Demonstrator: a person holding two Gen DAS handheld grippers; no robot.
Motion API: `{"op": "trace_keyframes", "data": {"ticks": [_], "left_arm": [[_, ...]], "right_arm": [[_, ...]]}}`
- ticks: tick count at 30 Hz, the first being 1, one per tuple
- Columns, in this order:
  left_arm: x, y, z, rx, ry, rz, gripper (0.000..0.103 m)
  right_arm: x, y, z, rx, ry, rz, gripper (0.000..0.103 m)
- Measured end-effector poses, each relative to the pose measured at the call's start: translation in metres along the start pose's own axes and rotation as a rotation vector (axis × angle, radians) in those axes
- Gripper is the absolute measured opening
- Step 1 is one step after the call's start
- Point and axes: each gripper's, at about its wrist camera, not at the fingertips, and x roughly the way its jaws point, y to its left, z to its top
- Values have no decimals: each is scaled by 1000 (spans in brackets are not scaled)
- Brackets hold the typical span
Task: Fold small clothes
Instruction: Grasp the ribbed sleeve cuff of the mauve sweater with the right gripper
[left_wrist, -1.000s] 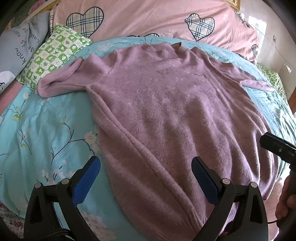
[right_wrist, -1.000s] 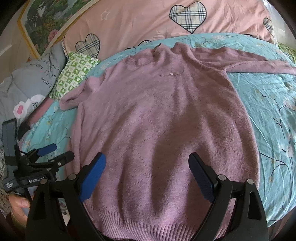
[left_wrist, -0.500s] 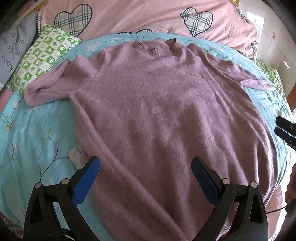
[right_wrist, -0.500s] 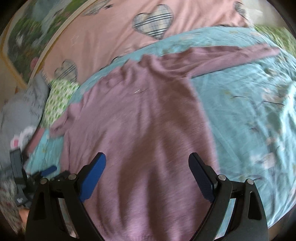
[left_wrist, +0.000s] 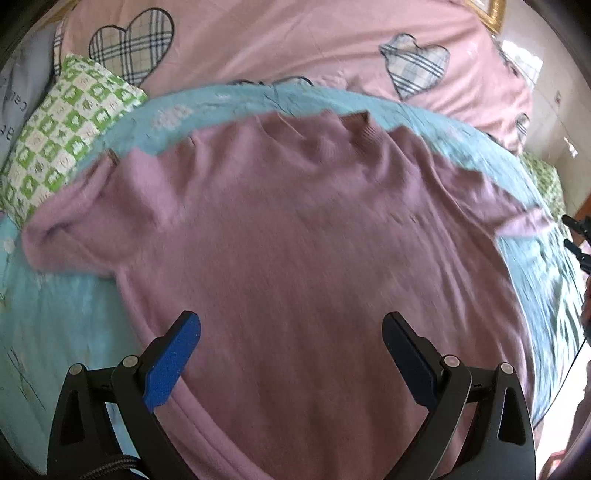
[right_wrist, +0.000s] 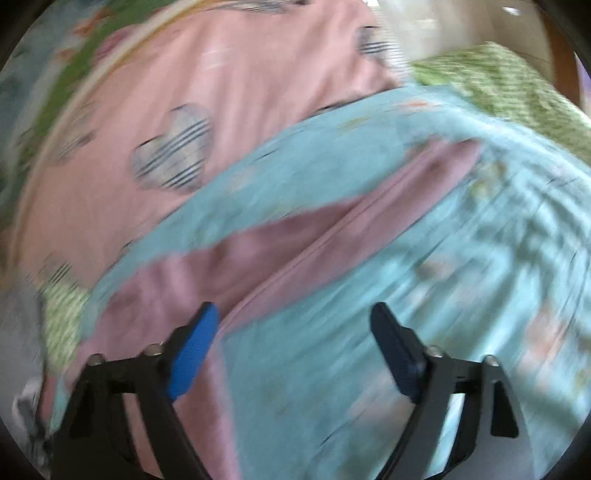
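1. Two grippers are in view, each with its blue-padded jaws spread wide and nothing between them. The left gripper (left_wrist: 291, 354) hangs above the lower body of the mauve sweater (left_wrist: 295, 258), its left pad over the sweater's left side edge and its right pad over the body.
2. The right gripper (right_wrist: 293, 343) sits over the sweater's right side, its left pad above the underarm area and its right pad above bare turquoise floral sheet (right_wrist: 461, 258). This view is heavily smeared by motion blur.
3. The sweater lies spread flat, front up, on the sheet, hem nearest the left wrist camera and neckline (left_wrist: 332, 125) farthest.
4. Its left sleeve (left_wrist: 62, 221) is bunched short beside the body, its end touching a green checked pillow (left_wrist: 70, 129).
5. Its right sleeve (right_wrist: 369, 210) stretches straight out from the body across the sheet toward another green patterned cushion (right_wrist: 517, 92).
6. Beyond the neckline lies a pink cover with plaid hearts (left_wrist: 295, 48).
7. At the sweater's far right in the left wrist view, the tips of the right gripper show at the frame edge.
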Motion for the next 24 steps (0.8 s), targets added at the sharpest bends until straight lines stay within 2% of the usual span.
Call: {"op": "trace_keyframes", "data": {"ticks": [3,5,8,11,14,15,16,17,18,22,24], "left_arm": [[12,7,20,-15,2,33,99],[22,9,30,-34,20,24,99],[40,9,39,-50,48,11,99],[64,2,44,-31,75,50,99],[86,0,45,-17,100,81,99],[92,1,44,-15,110,88,99],[97,2,45,-22,116,81,99],[101,4,42,-31,127,71,99],[103,6,42,-39,127,55,99],[99,14,32,-38,124,45,99],[93,21,26,-44,106,36,99]], "right_arm": [[25,-28,48,60,-34,-94,64],[46,-45,76,101,-35,-140,62],[77,-62,99,153,-7,-192,58],[109,-84,118,218,35,-238,58],[134,-100,124,225,77,-307,57],[138,-103,123,220,85,-321,50],[137,-103,121,210,75,-343,36],[132,-105,120,210,60,-359,26],[124,-108,119,225,36,-324,12],[91,-86,109,186,-60,-214,8],[79,-66,105,164,-102,-86,8]]}}
